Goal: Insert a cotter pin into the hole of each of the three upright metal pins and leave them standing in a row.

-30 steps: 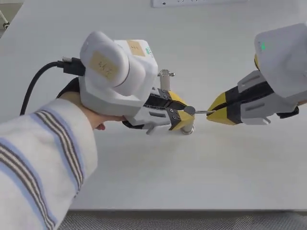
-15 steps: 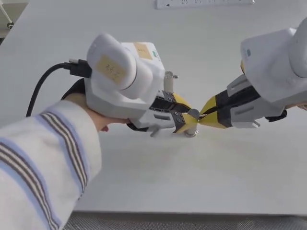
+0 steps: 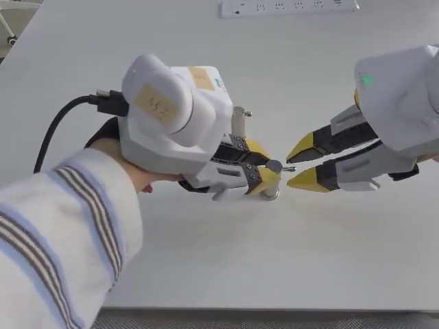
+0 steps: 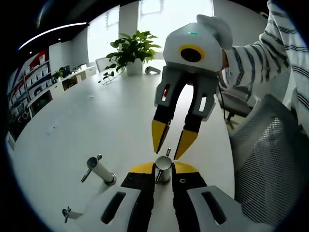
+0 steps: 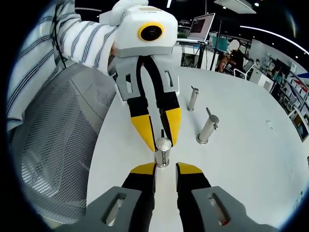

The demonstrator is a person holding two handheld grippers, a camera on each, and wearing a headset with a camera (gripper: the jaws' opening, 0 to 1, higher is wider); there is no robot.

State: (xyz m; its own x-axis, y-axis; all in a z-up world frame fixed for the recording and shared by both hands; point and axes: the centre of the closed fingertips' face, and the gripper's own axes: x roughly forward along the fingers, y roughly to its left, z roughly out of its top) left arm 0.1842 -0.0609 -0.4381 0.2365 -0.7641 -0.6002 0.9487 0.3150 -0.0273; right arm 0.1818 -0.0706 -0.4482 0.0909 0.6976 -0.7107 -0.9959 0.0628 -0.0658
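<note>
My left gripper is shut on an upright metal pin near the table's front. A thin cotter pin pokes out of that metal pin's head toward my right gripper. The right gripper is open, with its yellow fingertips spread on either side of the cotter pin's end. In the right gripper view the held metal pin stands just ahead of the open jaws. Two more metal pins stand behind it, each with a cotter pin through its top.
A white table carries everything. A power strip lies at its far edge. A black cable trails from the left gripper. A mesh chair stands by the table's edge, and a potted plant sits at its far end.
The right gripper, shut on the cotter pin a second ago, pushed it into the held metal pin. It has since opened and backed off slightly. The left gripper kept its hold.
</note>
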